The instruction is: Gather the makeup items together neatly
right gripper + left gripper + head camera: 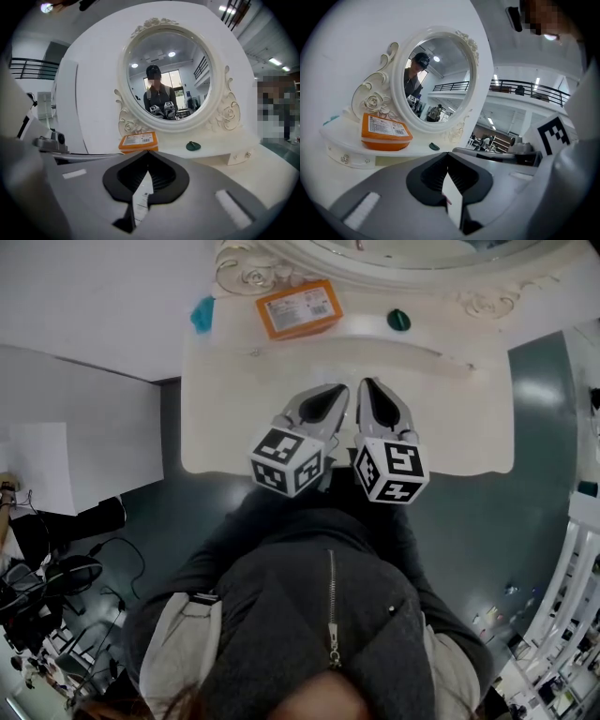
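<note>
**A:** Where are the makeup items sitting?

**B:** The orange rectangular box with the white printed label (300, 308) is lying on the raised white shelf (220, 143), just in front of the oval mirror in its ornate white frame (169, 79). A small dark green rounded piece (399, 321) is resting to its right, and a small teal piece (202, 314) is sitting at the shelf's far left end. All three are well apart, so I'd say the gathering is not yet done.

**A:** And the grippers?

**B:** The left gripper (449, 155) and the right gripper (149, 154) are hovering side by side over the white table (469, 427), short of the shelf. Each has its jaws pressed together at the tips, gripping nothing.

**A:** What's worrying you?

**B:** Closed jaws can only push. A nudge could be sending the green piece rolling over the shelf's front edge. The box is looking broad, so a shallow pinch may be letting it slip. The mirror frame is standing right behind it, so overreaching risks bumping the frame. And the grippers are so close together that they could be knocking into each other.
</note>
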The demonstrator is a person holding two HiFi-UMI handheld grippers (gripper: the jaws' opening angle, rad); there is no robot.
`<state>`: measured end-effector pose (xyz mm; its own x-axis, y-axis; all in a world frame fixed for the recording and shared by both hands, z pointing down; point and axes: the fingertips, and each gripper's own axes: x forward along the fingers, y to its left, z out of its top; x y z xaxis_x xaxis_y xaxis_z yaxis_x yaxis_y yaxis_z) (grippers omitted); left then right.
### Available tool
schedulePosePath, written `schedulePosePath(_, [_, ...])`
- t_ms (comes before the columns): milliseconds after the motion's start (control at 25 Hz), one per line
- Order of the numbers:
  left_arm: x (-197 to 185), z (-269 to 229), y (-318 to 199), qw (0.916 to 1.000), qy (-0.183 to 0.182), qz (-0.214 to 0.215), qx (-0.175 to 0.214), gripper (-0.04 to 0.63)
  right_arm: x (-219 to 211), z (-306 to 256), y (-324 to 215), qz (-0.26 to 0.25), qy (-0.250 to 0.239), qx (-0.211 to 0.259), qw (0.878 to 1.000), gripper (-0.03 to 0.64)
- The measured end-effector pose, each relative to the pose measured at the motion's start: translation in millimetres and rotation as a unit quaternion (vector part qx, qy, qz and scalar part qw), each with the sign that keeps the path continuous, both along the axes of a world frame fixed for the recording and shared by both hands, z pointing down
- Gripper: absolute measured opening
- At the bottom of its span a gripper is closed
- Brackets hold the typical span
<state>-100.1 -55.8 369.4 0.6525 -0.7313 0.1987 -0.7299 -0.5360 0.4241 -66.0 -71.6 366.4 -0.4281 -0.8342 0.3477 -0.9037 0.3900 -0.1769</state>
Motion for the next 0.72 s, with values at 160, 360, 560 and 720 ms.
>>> schedulePosePath(160, [0.4, -3.3, 0.5, 1.0000, 0.005, -0.003, 0.007, 0.009, -1.1, 0.9, 1.3, -0.008, -0.003, -0.002, 1.000, 0.003])
schedulePosePath(360, [6.1, -5.4, 1.8, 0.9999, 0.006, 0.004, 0.013, 0.009, 7.4, 2.8, 0.2, 0.000, -0.009, -0.008, 1.000, 0.003])
schedulePosePath(560, [12.8, -3.5, 2.1, 0.9998, -0.001, 0.012, 0.014, 0.008, 12.0, 4.2, 0.4, 0.002, -0.010, -0.011, 1.000, 0.003])
schedulePosePath(720, [15.8, -0.2, -0.4, 0.9999, -0.003, 0.009, 0.005, 0.008, 13.1, 4.8, -1.5, -0.001, -0.010, -0.013, 1.000, 0.003])
